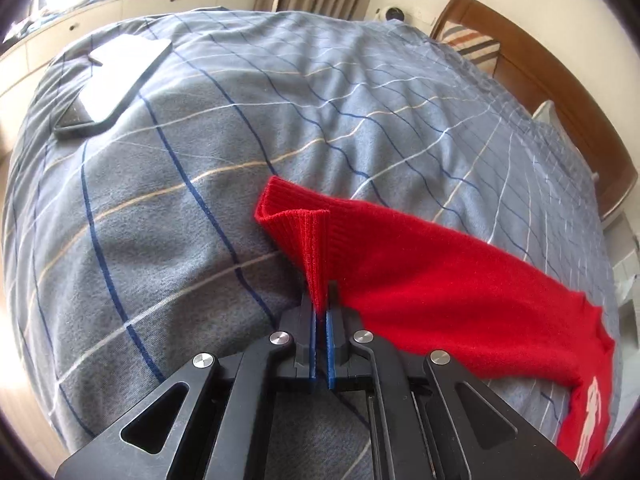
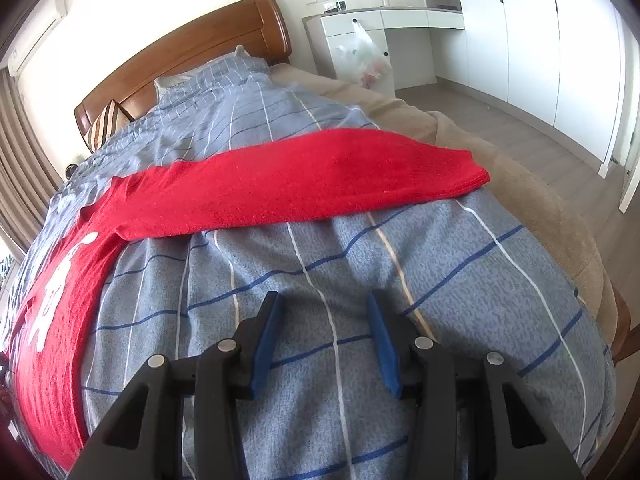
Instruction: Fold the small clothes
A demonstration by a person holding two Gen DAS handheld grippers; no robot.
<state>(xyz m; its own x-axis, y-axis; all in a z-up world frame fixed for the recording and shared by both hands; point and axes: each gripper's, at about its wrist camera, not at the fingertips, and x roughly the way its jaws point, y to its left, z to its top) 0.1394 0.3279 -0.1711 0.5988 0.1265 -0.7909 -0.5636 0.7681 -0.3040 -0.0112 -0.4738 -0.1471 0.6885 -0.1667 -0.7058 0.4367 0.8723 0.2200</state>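
Bedroom daylight falls across a bed [image 1: 200, 208] covered in a grey-blue checked duvet, with a wooden headboard [image 2: 192, 52] at its far end. At 6 o'clock in the left wrist view, the left tool [image 1: 321, 300] is pinched narrow on the ribbed cuff [image 1: 296, 220] of a red sweater [image 1: 440, 288]; only a thin fold of the knit sits between the blue pads [image 1: 330, 340]. From there the sleeve runs out toward 3 o'clock, and the body with its white print lies toward 5 o'clock.

The right tool [image 2: 324, 336] stands wide and holds nothing, hovering over bare duvet. In its view the other sleeve [image 2: 320, 176] stretches from 9 to 2 o'clock, its end close to where the duvet gives way to a beige blanket [image 2: 500, 160].

The grip looks shallow, so a quick pull could slip the cuff free. With the right tool not pinning anything, dragging the sleeve may shift the whole sweater or bunch the soft duvet beneath it, leaving a crooked fold. A dark tablet [image 1: 116, 80] lies at 10 o'clock, well apart, and seems unlikely to interfere.
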